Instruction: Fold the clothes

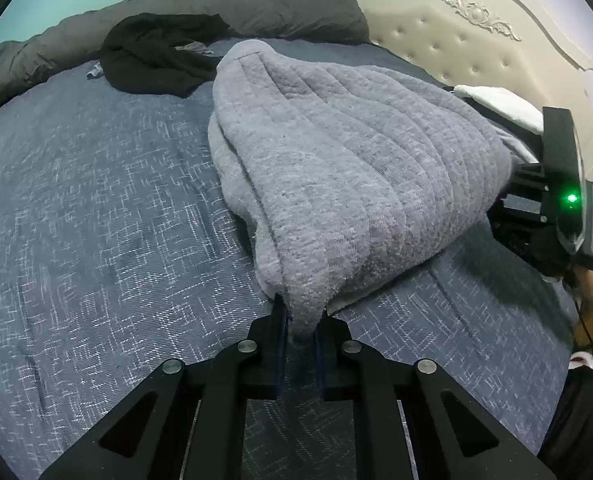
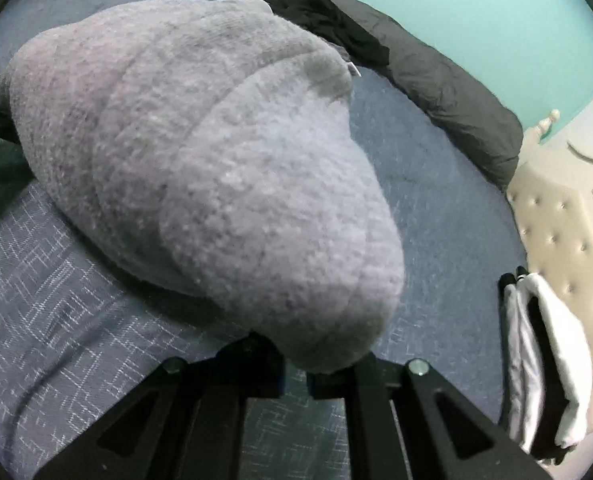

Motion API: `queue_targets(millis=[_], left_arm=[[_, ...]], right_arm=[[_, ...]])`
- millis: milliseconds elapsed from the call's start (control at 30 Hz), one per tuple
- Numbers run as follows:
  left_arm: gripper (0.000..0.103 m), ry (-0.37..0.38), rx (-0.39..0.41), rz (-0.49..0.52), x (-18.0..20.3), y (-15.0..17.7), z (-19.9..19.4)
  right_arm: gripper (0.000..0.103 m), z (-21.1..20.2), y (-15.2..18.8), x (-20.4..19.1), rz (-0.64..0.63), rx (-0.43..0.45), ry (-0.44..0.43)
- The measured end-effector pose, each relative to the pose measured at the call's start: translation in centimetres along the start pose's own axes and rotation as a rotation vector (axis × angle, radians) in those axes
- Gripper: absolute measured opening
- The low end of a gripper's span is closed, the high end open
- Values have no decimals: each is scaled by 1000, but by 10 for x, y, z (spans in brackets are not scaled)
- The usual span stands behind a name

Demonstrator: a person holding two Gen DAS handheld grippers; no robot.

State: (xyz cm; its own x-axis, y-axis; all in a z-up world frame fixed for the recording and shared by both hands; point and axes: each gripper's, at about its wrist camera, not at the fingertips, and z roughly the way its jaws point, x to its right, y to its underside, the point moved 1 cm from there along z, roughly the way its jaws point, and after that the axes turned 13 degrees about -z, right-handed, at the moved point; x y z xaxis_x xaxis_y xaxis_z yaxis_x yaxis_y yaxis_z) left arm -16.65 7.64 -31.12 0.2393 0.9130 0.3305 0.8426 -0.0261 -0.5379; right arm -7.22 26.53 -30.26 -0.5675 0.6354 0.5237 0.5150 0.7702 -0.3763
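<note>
A thick light-grey knitted garment [image 1: 336,168] lies bunched on the blue patterned bedspread [image 1: 96,220]. My left gripper [image 1: 301,320] is shut on its near corner, with fabric pinched between the two black fingers. In the left wrist view the right gripper's body with a green light [image 1: 564,196] is at the garment's right end. In the right wrist view the same garment [image 2: 200,168] rises in a large fold and drapes over my right gripper [image 2: 296,368], which is shut on its edge; the fingertips are hidden under the cloth.
A black garment [image 1: 156,56] lies crumpled at the far side of the bed before a dark grey rolled duvet [image 1: 236,8]. A cream tufted headboard [image 1: 476,40] stands to the right. Folded white and black clothes [image 2: 544,360] lie by the headboard.
</note>
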Motion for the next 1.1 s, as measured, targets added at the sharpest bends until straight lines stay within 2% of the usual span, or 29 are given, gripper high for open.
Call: queue_targets(millis=[33, 133, 200, 333, 433, 567, 633, 667, 733, 767, 800, 900, 967, 1100], left_arm=[[11, 5, -10, -7, -1, 0, 2], [11, 22, -35, -18, -1, 3, 5], [11, 30, -46, -15, 0, 5, 6], [12, 36, -52, -33, -4, 7, 4], [15, 40, -68, -57, -8, 9, 1], [19, 43, -82, -86, -10, 11, -15], [21, 52, -72, -107, -14, 8, -28], [26, 54, -56, -123, -17, 4, -35], [37, 71, -15, -166, -21, -2, -43], [39, 83, 3, -189, -23, -6, -46], [39, 95, 18, -213, -26, -10, -48], [39, 137, 45, -286, -36, -32, -35], [39, 161, 55, -325, -39, -43, -25], [39, 181, 46, -375, -42, -55, -9]], right_arm=[[5, 3, 5, 4, 50, 7, -103], [6, -6, 18, 9, 130, -19, -204], [6, -17, 24, 9, 139, -22, -227], [7, -14, 26, 5, 101, -9, -322], [7, -23, 40, 7, 135, -4, -382], [8, -42, 58, 27, 251, 3, -442], [8, -54, 64, 46, 351, 51, -454], [10, -60, 67, 56, 402, 76, -460], [25, -42, 48, 90, 497, 125, -481], [43, -37, 34, 100, 543, 149, -492], [52, -33, 21, 111, 589, 174, -503], [53, 59, -7, 190, 668, 204, -561], [53, 58, -12, 192, 703, 210, -586], [53, 102, -29, 201, 735, 204, -628]])
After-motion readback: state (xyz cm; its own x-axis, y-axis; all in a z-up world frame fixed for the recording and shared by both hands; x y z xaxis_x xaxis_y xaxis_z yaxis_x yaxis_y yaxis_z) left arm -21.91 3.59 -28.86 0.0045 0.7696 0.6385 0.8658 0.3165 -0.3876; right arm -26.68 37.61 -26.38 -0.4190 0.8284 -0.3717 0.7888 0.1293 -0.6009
